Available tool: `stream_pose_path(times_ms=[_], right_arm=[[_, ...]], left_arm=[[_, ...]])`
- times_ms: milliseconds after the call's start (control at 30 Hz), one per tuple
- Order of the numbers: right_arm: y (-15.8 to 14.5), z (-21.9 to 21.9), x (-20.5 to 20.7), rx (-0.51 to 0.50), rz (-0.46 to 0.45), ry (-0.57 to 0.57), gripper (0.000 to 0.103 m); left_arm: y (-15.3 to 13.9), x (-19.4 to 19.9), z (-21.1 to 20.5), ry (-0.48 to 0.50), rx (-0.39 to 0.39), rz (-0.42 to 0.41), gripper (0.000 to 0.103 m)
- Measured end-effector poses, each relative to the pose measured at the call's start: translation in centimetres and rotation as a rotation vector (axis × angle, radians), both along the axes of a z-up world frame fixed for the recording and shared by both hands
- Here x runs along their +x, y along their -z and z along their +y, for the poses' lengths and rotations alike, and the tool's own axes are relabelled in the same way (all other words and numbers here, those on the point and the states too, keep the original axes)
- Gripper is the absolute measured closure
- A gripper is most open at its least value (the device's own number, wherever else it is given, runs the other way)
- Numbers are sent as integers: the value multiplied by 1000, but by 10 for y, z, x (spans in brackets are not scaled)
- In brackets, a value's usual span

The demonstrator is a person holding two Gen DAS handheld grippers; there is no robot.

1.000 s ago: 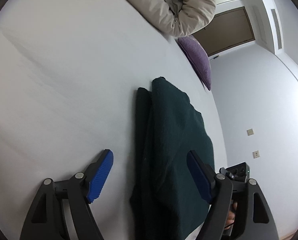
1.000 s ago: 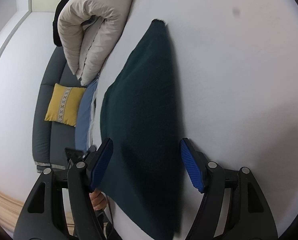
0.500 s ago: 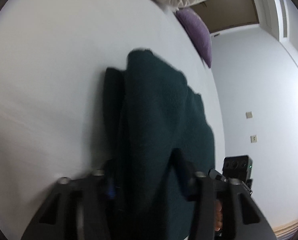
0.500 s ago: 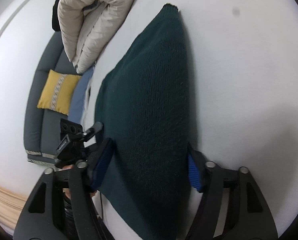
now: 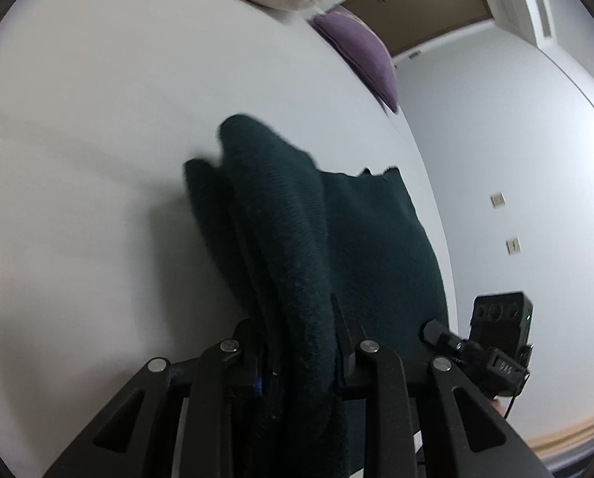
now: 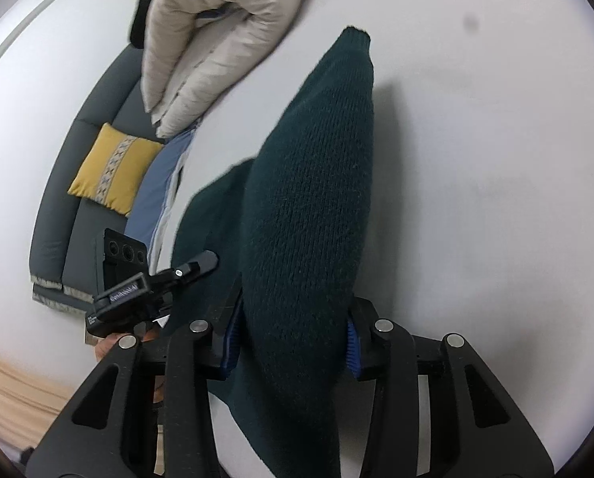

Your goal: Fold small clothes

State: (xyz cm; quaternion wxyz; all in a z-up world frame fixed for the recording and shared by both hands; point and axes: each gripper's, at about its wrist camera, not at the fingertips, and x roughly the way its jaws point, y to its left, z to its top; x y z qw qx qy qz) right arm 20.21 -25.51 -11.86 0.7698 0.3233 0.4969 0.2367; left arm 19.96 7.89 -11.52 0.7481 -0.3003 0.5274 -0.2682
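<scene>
Low in the left wrist view, my left gripper (image 5: 297, 342) has just been closing and now clamps the near edge of the dark green sweater (image 5: 297, 239), which bunches up the middle of the frame over the white bed (image 5: 77, 119). At upper right lies a purple pillow (image 5: 360, 51). Low in the right wrist view, my right gripper (image 6: 293, 336) has likewise been closing and pinches the same sweater, a beige jacket (image 6: 217, 40) at upper left.
</scene>
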Motion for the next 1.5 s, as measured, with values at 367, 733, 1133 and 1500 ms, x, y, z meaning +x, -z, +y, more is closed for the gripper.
stream_pose_path(times_ms=[367, 733, 1133, 1500], right_arm=[[1, -55, -153, 39, -9, 77, 65], [57, -90, -198, 108, -4, 144, 63], [40, -91, -184, 27, 9, 178, 55], [7, -134, -231, -70, -49, 309, 53]], left_arm=[[-14, -106, -48, 104, 1, -37, 77], [38, -118, -50, 67, -20, 51, 70], [31, -131, -32, 26, 35, -11, 58], [-29, -181, -20, -30, 209, -247, 32]])
